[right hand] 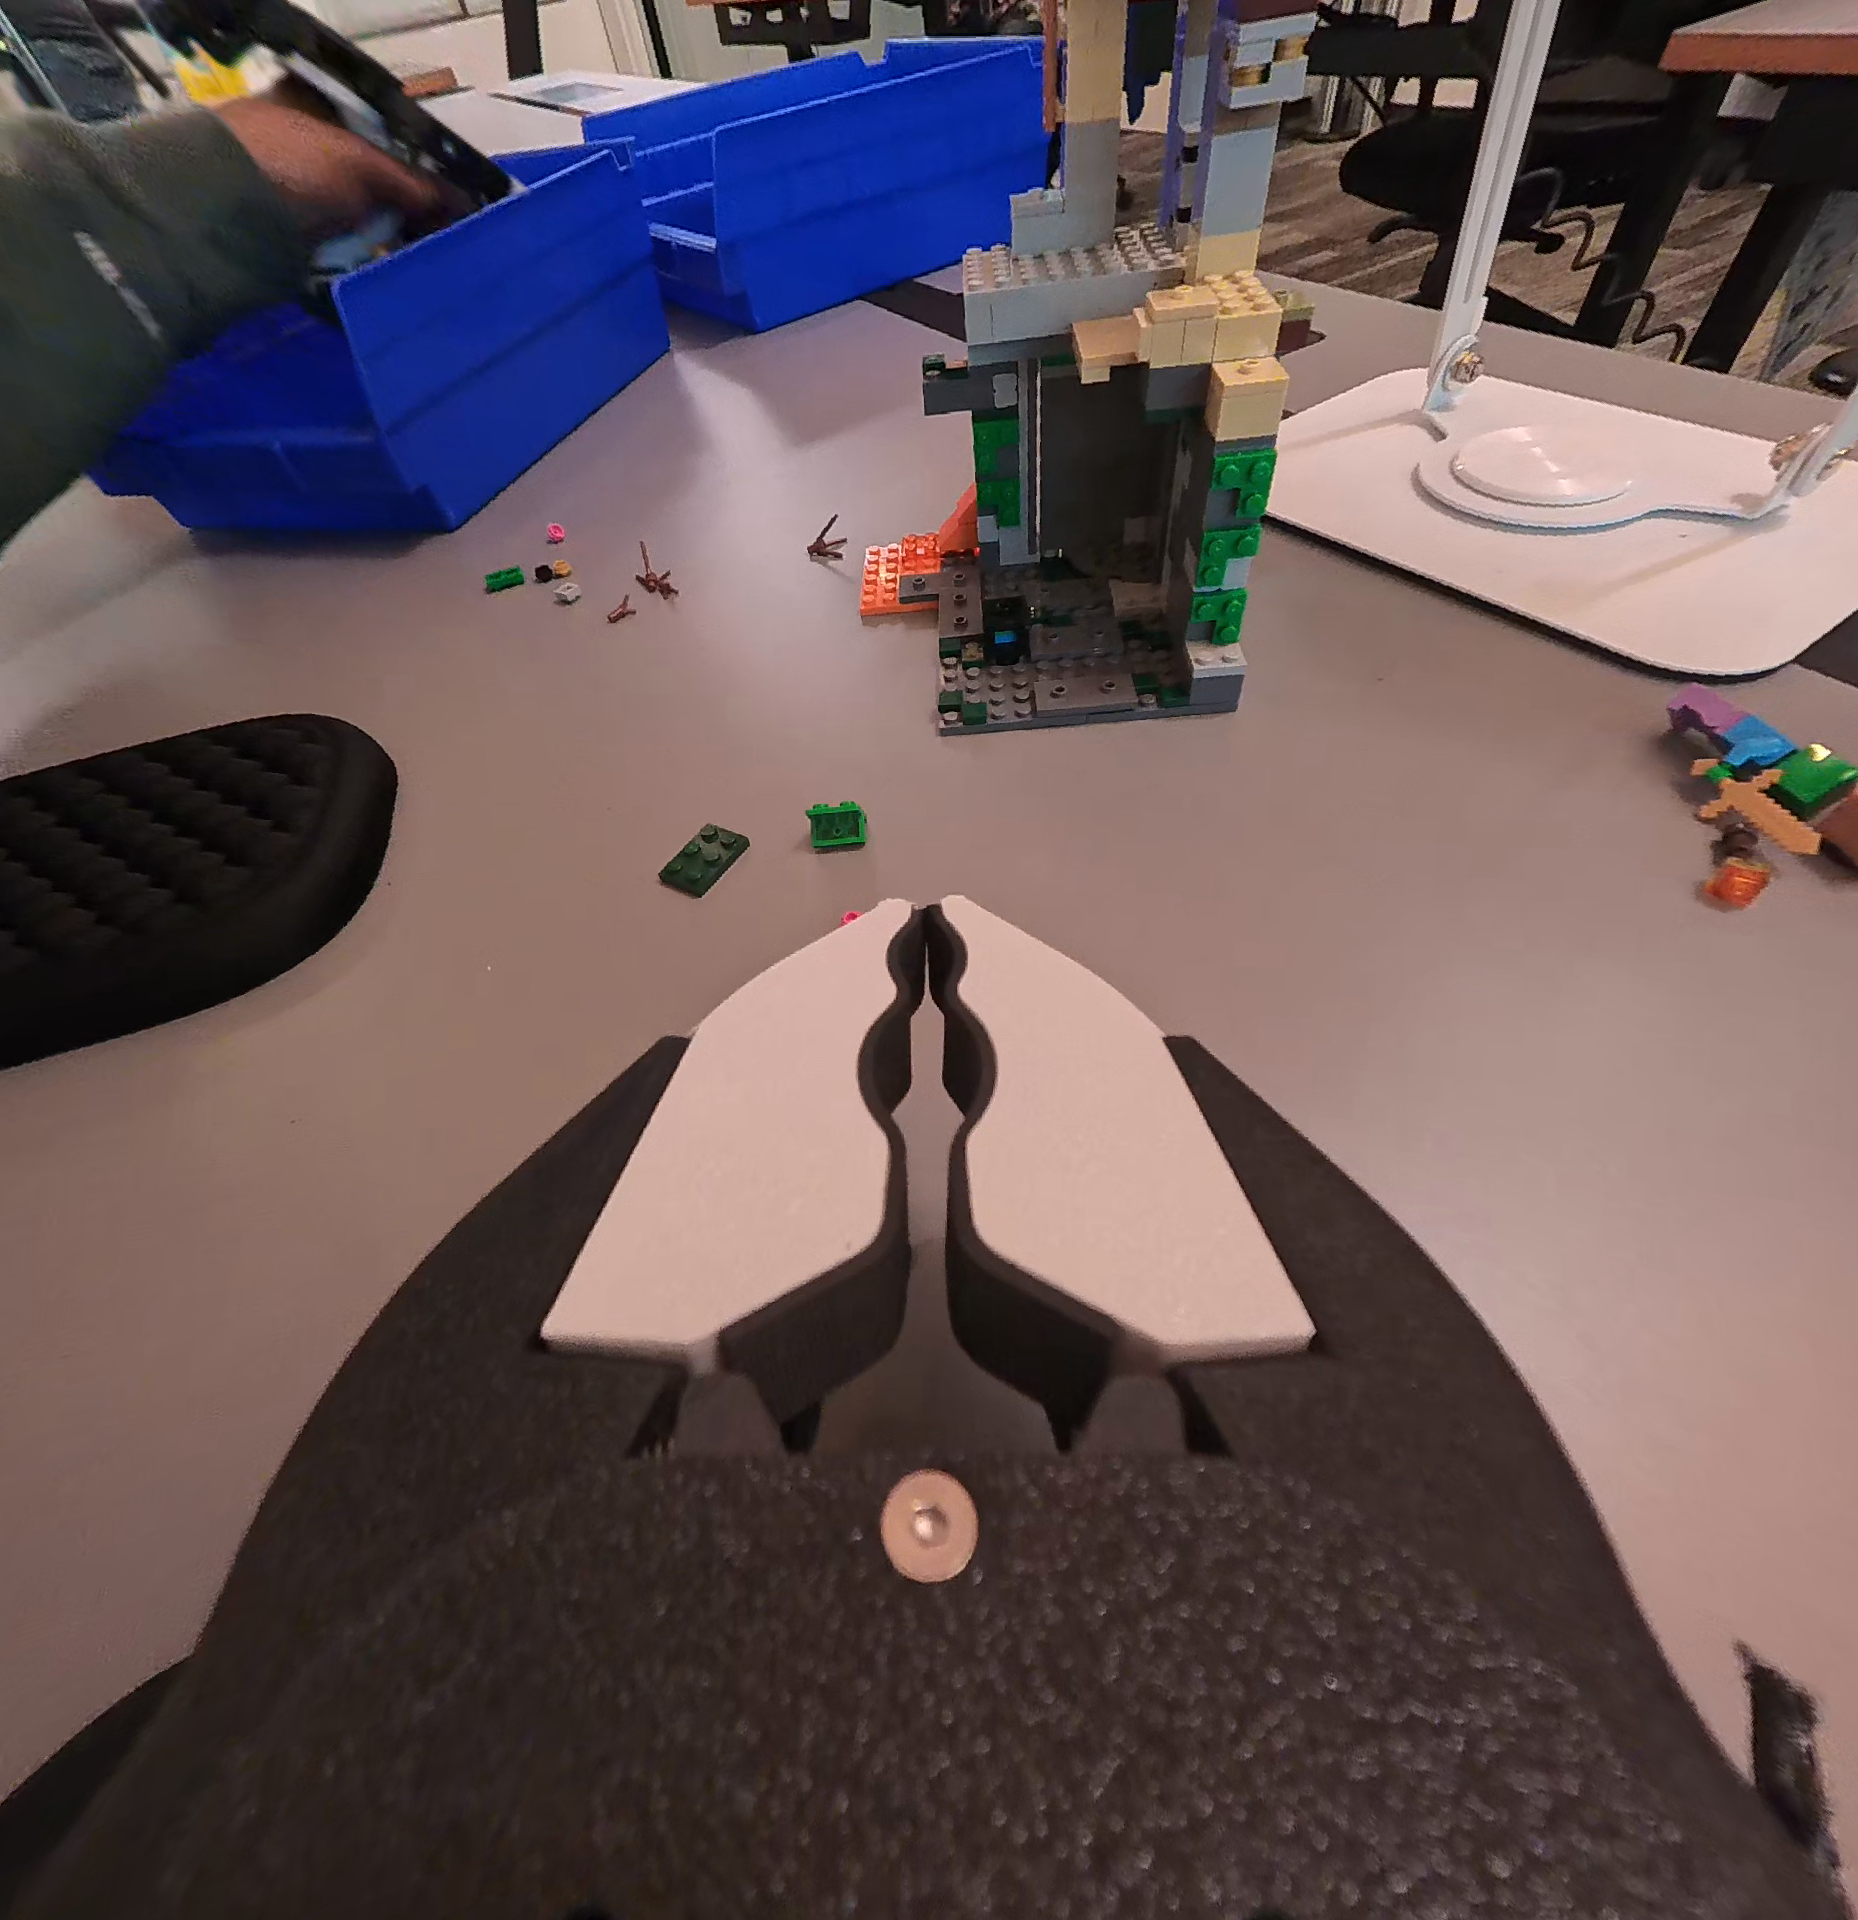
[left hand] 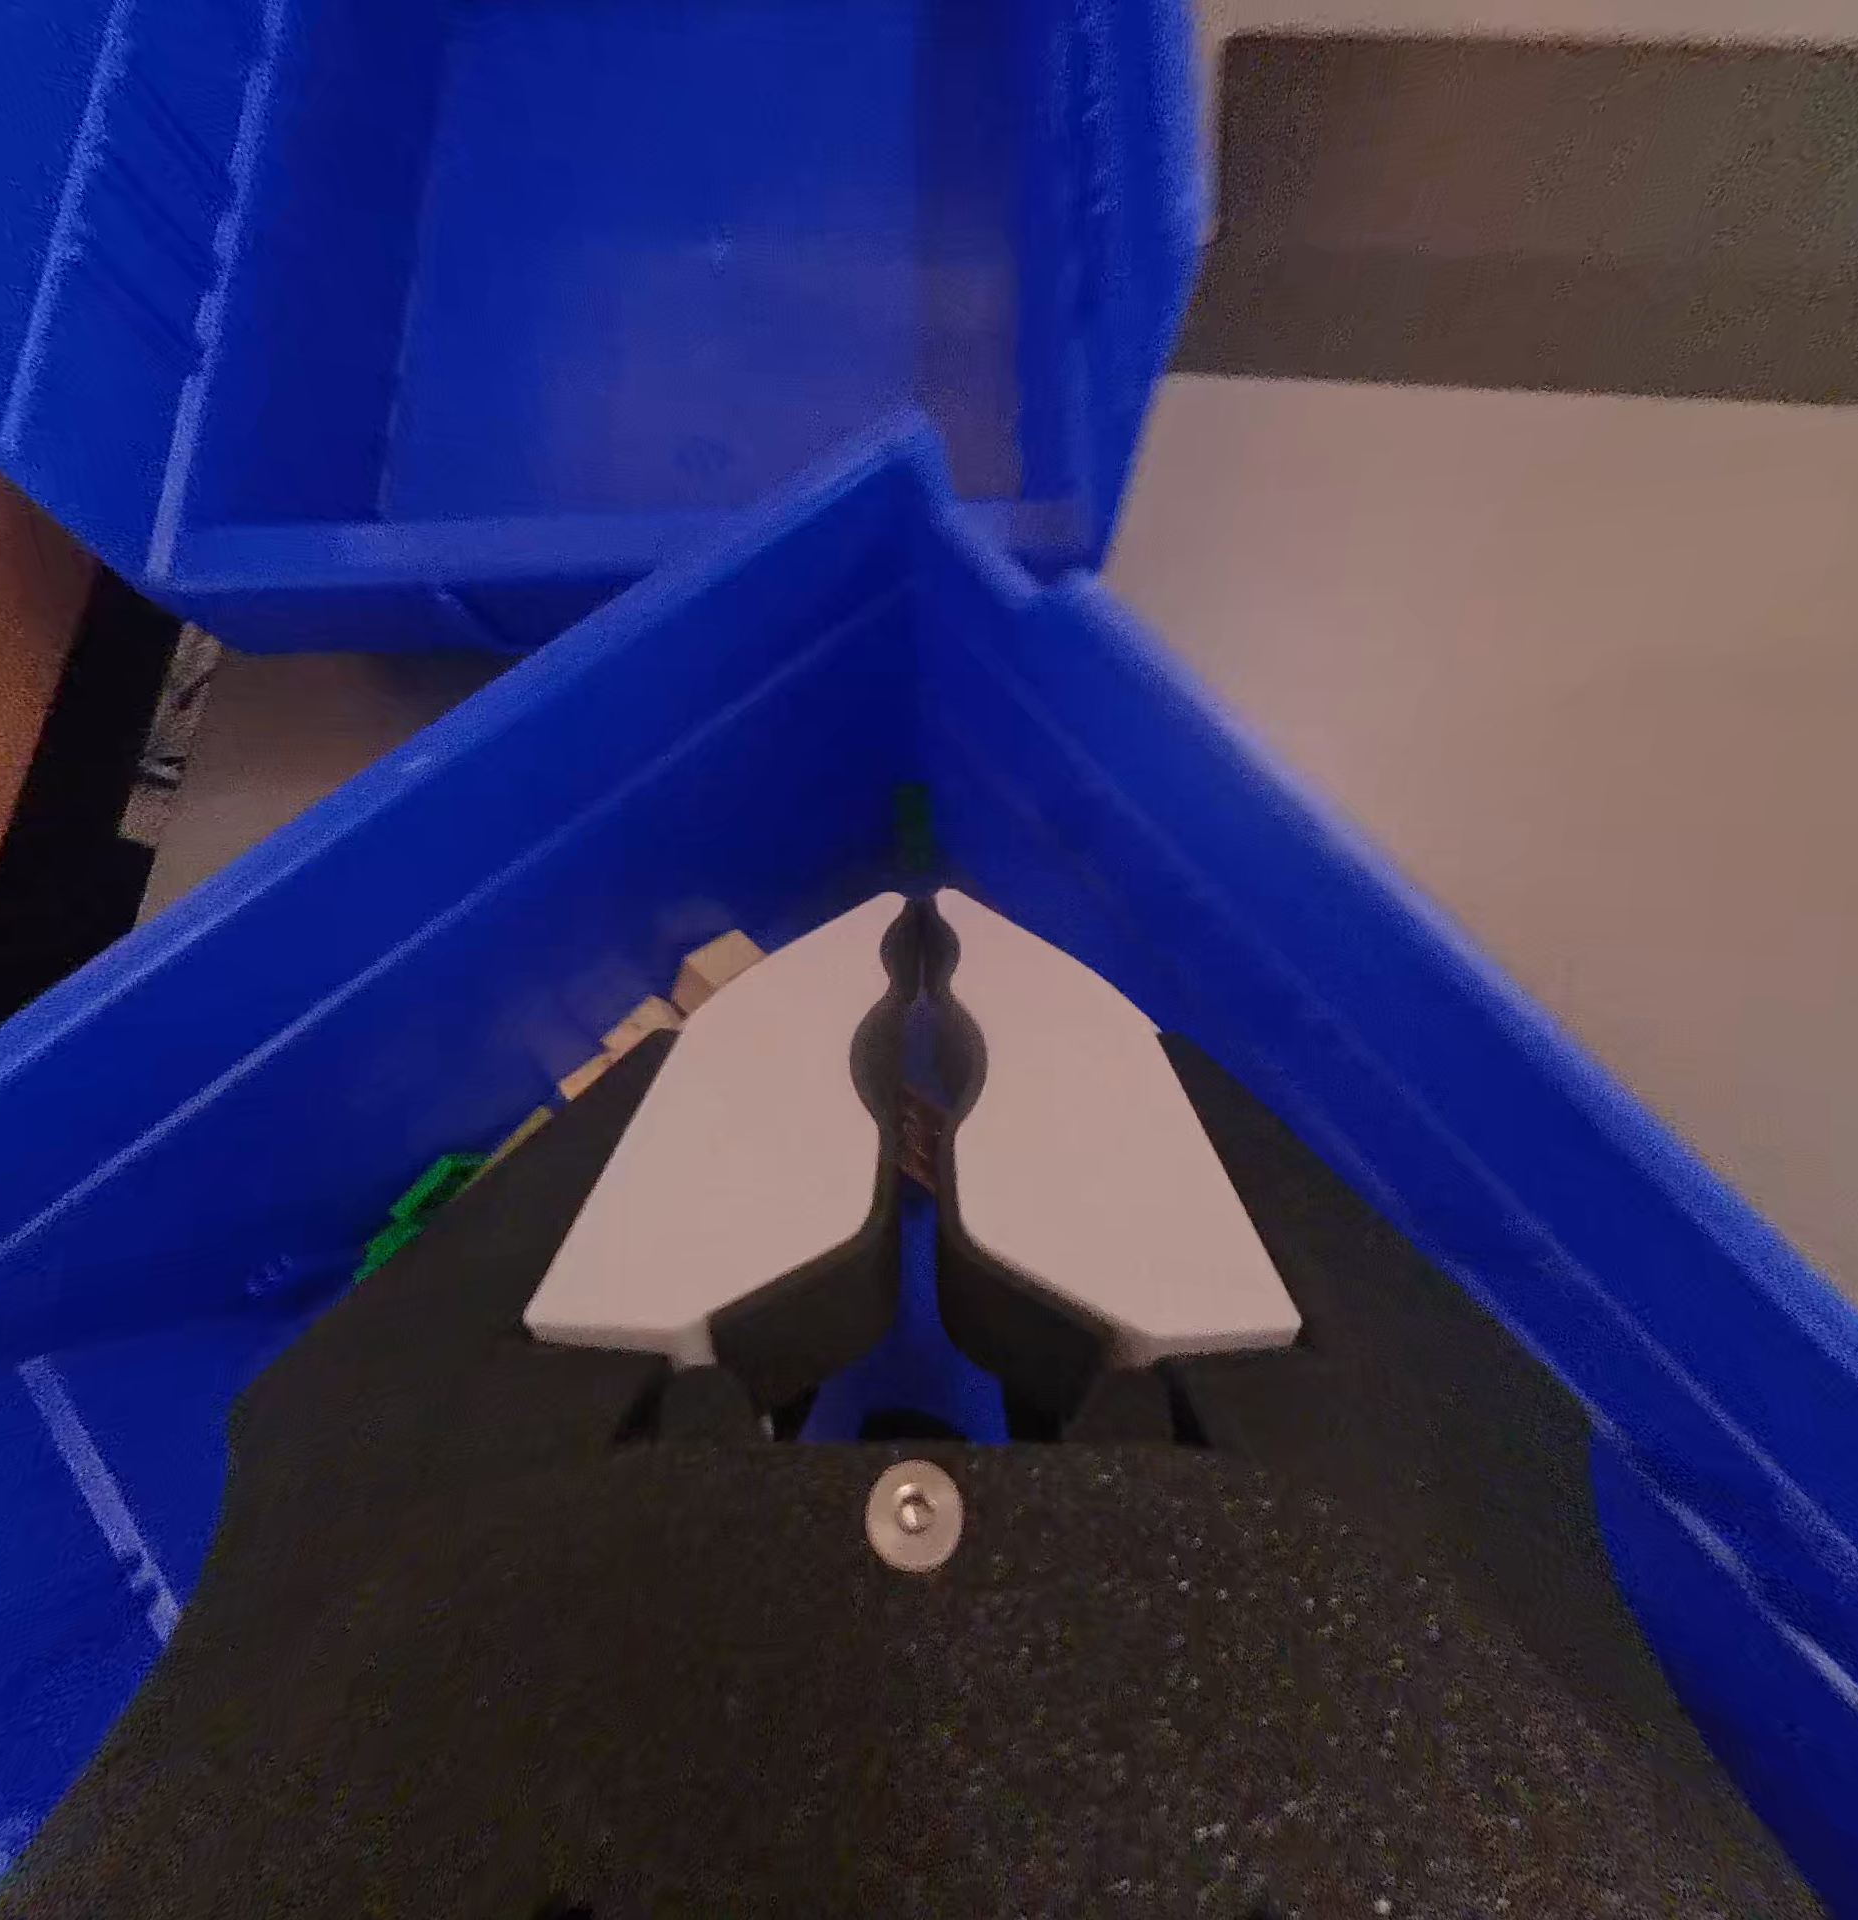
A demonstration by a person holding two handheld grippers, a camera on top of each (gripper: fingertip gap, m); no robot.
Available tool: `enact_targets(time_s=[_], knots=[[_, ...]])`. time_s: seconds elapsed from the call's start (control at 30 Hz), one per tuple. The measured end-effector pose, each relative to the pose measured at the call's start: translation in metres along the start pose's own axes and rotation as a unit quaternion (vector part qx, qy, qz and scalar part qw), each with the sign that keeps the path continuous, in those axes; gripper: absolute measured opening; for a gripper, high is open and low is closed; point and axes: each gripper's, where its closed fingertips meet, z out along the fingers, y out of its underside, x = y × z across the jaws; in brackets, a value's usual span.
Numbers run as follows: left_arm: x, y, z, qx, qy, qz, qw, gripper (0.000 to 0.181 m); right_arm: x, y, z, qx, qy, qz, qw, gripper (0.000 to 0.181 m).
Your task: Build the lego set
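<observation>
Progress is judged to be well past the middle: a tall lego build (right hand: 1096,499) stands upright on the grey table (right hand: 1320,987), with a studded grey base, green blocks up one wall, tan bricks above and an orange slope at its left foot. Loose parts are left unplaced: a dark green plate (right hand: 704,858) and a bright green brick (right hand: 837,827) lie near each other in front of the build, smaller bits are scattered further left, and a colourful heap (right hand: 1777,800) sits well to the right. The right gripper (right hand: 923,914) is held low over the table, its jaws drawn together on nothing. The left gripper (left hand: 917,909) is pushed into the corner of a blue bin (left hand: 489,852), jaws together; a small dark green piece (left hand: 912,826) may be pinched at the tips, though blur hides this.
</observation>
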Motion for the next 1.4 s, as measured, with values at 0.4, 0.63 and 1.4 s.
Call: enact_targets(time_s=[0.4, 0.63, 1.4], knots=[[0.116, 0.104, -0.161, -0.141, 0.217, 0.303, 0.917, 0.041, -0.004, -0.004, -0.001, 0.009, -0.014, 0.011, 1.000, 0.000], [0.108, 0.181, -0.139, -0.289, 0.143, 0.403, 0.856, 0.044, -0.007, -0.006, -0.003, 0.010, -0.014, 0.002, 1.000, 0.000], [0.106, 0.187, -0.137, -0.141, -0.112, 0.462, 0.868, 0.028, -0.009, -0.005, -0.002, 0.006, -0.012, -0.005, 1.000, 0.000]])
